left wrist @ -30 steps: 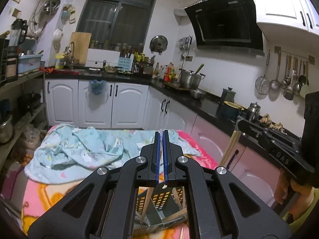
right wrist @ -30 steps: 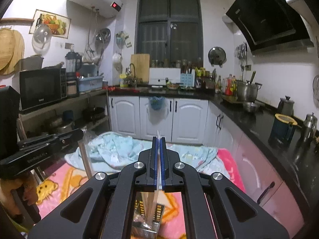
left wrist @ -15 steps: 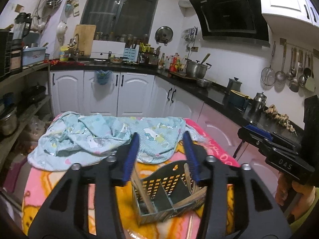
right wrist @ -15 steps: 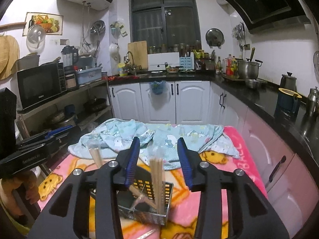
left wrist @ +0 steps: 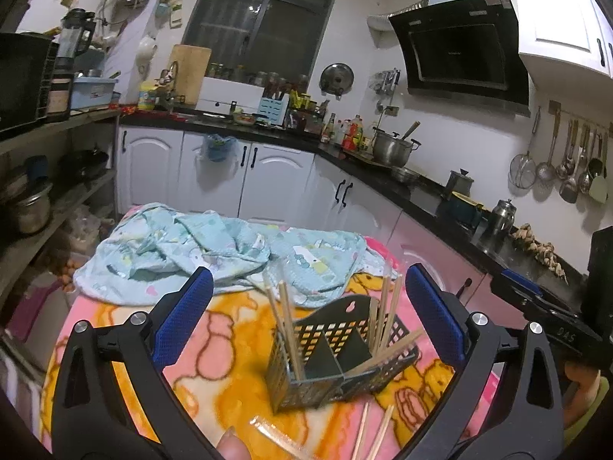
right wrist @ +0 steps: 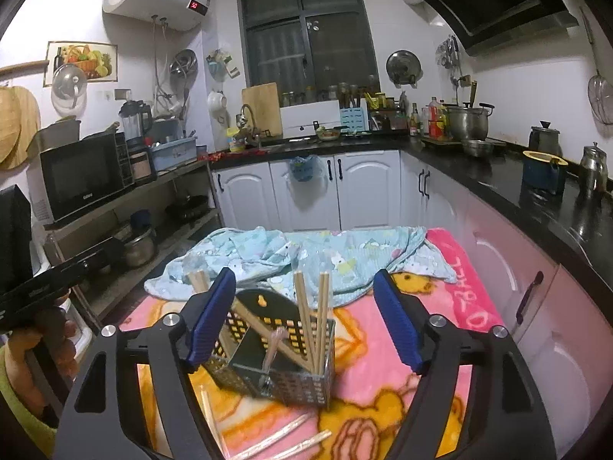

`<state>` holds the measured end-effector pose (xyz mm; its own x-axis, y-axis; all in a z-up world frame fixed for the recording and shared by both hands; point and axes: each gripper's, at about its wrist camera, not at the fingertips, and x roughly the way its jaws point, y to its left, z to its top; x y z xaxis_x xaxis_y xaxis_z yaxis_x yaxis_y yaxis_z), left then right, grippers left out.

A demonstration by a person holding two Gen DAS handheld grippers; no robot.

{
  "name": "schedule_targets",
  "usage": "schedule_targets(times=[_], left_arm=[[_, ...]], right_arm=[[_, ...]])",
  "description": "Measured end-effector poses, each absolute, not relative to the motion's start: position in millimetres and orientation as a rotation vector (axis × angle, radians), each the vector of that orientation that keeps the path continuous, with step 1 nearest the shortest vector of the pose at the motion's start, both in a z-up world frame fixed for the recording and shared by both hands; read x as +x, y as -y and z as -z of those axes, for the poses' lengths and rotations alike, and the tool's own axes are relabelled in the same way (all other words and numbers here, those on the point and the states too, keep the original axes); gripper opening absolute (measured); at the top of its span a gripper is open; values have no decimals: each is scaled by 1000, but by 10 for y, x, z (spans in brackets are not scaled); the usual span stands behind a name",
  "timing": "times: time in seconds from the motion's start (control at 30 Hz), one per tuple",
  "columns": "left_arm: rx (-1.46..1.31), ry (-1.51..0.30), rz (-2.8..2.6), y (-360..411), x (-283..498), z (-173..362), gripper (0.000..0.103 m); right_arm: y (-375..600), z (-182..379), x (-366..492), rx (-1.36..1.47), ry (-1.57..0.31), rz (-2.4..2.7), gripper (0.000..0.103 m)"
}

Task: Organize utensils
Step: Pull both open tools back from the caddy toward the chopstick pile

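Observation:
A dark perforated utensil caddy (left wrist: pixel 337 360) stands on a pink and orange blanket (left wrist: pixel 214 349). It also shows in the right wrist view (right wrist: pixel 283 364). Several wooden chopsticks (left wrist: pixel 287 329) stand or lean in its compartments; they also show in the right wrist view (right wrist: pixel 312 322). More chopsticks (left wrist: pixel 373 433) lie loose on the blanket in front; in the right wrist view (right wrist: pixel 279 437) some are in clear wrappers. My left gripper (left wrist: pixel 308 318) is open and empty above the caddy. My right gripper (right wrist: pixel 302 322) is open and empty above it too.
A crumpled light-blue cloth (left wrist: pixel 214 249) lies on the blanket behind the caddy. White cabinets (right wrist: pixel 306 191) and a black counter (right wrist: pixel 536 191) run along the back and right. Shelves with a microwave (right wrist: pixel 80 176) and pots stand at the left.
Both grippers were shut on chopsticks a second ago. Both have opened wide, and the chopsticks now stand in the caddy. Both grippers have pulled back a little.

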<state>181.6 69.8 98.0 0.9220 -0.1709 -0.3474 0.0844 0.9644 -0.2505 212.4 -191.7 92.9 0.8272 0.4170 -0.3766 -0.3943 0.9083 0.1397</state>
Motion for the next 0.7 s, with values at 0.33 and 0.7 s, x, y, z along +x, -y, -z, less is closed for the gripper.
schedule_targets(times=[0.33, 0.7], left_arm=[[-246, -394, 136, -693, 1554, -871, 92], [-262, -415, 137, -714, 1332, -786, 92]], right_arm=[[1940, -916, 1839, 36, -418, -442, 77], [1935, -858, 1622, 20, -432, -448, 77]])
